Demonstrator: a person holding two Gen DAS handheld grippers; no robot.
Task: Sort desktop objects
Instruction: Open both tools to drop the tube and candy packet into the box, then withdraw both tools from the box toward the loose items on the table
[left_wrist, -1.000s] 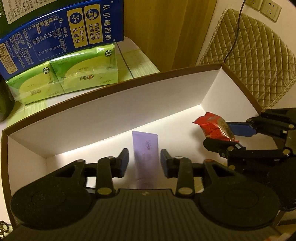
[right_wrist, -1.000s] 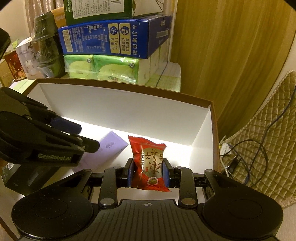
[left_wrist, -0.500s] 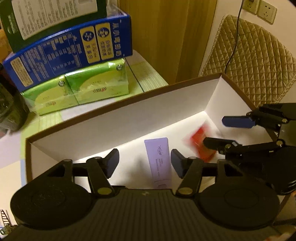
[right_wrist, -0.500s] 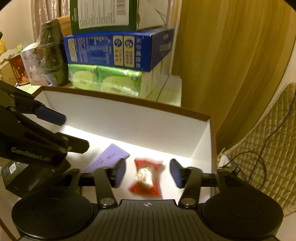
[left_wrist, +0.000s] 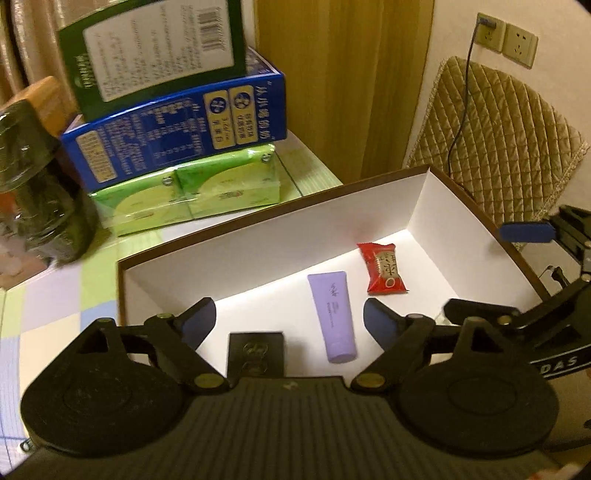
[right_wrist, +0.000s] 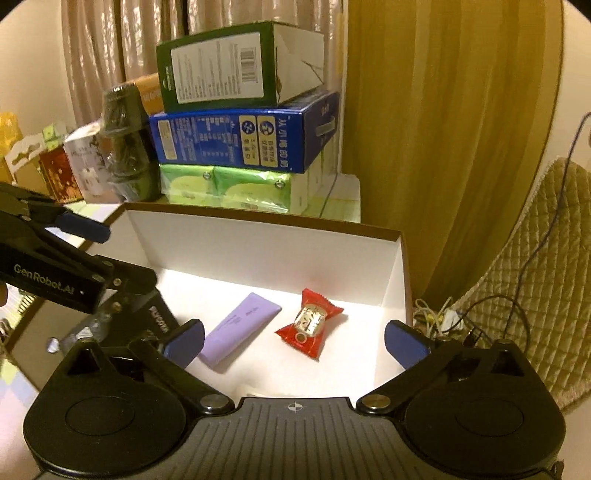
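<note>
Both the left gripper (left_wrist: 289, 319) and the right gripper (right_wrist: 294, 342) have just been opening and now stand wide with nothing between their jaws. The soft lilac plastic tube (left_wrist: 333, 314) and the crinkly red foil-wrapped sweet (left_wrist: 384, 268) lie apart on the floor of the brown-rimmed white cardboard box (left_wrist: 258, 243). The likeliest slip is a finger clipping the box's thin near wall on the way out, shifting the light box on the worktop.

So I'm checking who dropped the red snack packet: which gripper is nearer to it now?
Right. The right gripper hangs open just behind the red snack packet, which lies centred between its fingers. The left gripper is open over the purple tube, beside the packet.
</note>
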